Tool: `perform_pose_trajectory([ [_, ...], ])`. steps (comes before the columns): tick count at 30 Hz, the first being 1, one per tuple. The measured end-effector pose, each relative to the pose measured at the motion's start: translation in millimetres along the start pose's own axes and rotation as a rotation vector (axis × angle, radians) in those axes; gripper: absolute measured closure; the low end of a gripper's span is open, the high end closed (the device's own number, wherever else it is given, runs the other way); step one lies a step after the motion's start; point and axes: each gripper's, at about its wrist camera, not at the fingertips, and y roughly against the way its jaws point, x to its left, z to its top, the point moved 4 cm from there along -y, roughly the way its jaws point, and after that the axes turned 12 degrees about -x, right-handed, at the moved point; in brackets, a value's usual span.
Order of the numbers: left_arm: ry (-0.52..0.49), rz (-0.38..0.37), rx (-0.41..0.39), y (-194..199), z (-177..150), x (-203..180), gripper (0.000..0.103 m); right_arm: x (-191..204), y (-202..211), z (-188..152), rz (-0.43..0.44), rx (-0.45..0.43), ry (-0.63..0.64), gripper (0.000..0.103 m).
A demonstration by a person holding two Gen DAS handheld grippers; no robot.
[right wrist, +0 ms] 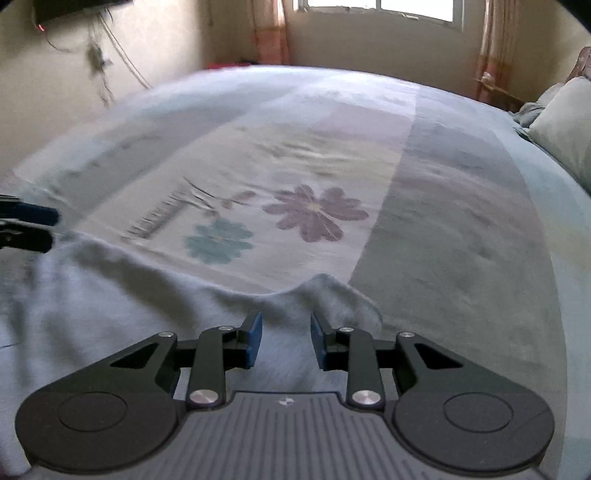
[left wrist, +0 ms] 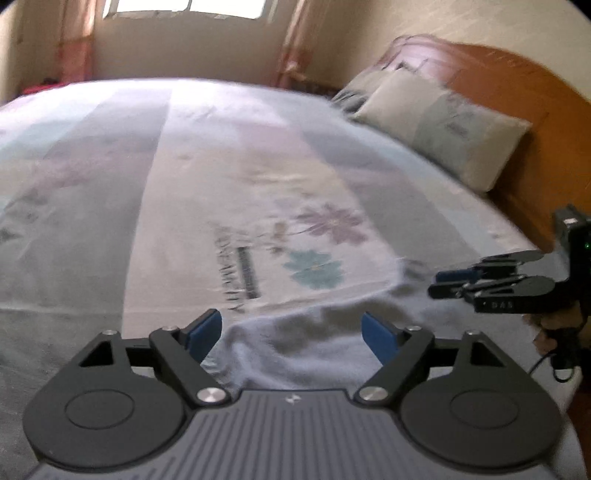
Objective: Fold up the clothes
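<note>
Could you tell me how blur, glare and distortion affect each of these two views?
Left wrist view: motion blur smears the pillow and headboard; the window is blown out white; the fisheye bows the bed. Right wrist view: the flower print stays fairly legible, the bed's far edge and the wall cables are soft, and the window glares.

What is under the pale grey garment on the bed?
The pale grey garment lies on the flowered bedsheet, which shows beyond its far edge. Whatever is beneath the cloth itself is covered and cannot be seen.
</note>
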Motion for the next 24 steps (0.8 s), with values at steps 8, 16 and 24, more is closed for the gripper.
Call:
perform_pose_trajectory([
  [8, 0.013, -0.007, 0.114, 21.7, -67.4, -3.2, 0.022, 32.9, 63.4, -61.8, 0.075, 0.052, -0.028, 0.052],
  [16, -0.025, -0.050, 0.040, 64.0, -62.3, -43.7, 0.016, 55.2, 114.2, -78.6, 0.081, -0.002, -0.067, 0.038],
  [24, -0.042, 0.031, 0.115, 69.8, -87.9, -60.1, 0.017, 55.3, 124.2, -95.1, 0.034, 0.045, -0.160, 0.033],
])
